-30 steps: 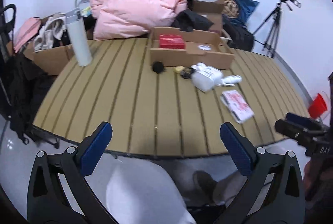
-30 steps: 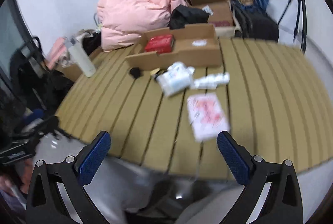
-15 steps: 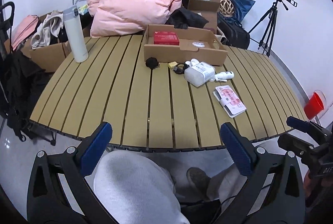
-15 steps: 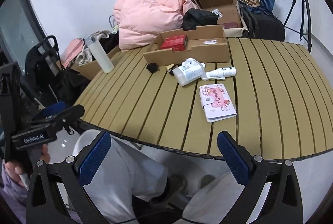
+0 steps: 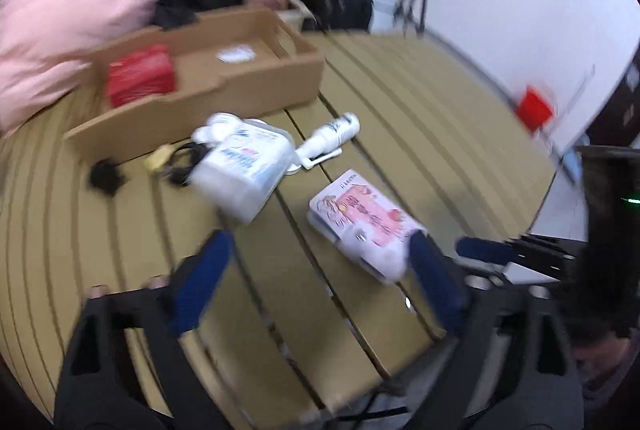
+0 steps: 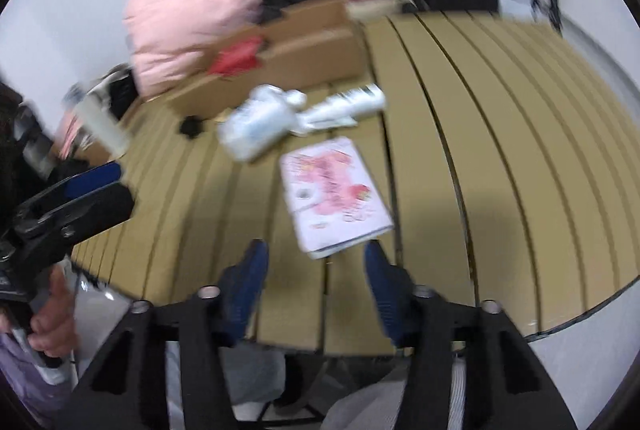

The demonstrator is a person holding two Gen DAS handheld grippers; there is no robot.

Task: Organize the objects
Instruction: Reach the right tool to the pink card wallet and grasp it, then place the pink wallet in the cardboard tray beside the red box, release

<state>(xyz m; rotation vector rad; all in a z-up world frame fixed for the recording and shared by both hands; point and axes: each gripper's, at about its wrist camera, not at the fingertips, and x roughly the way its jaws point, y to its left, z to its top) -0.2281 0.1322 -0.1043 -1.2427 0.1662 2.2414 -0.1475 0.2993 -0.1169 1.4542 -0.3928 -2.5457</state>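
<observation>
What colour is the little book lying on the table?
The little book is white with pink cartoon pictures. It shows best in the right wrist view.

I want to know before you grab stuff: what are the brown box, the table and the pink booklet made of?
The brown box looks like plain matte cardboard with folded flaps. The table looks like tan slats with dark gaps between them, maybe wood or painted metal. The pink booklet looks like a smooth printed cover, perhaps plastic; blur hides the detail.

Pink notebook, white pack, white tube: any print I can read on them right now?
No text is legible; both views are motion-blurred.
Pink notebook: red characters, blurred.
White pack: blue and red label, unreadable.
White tube: dark marks, too small.
</observation>
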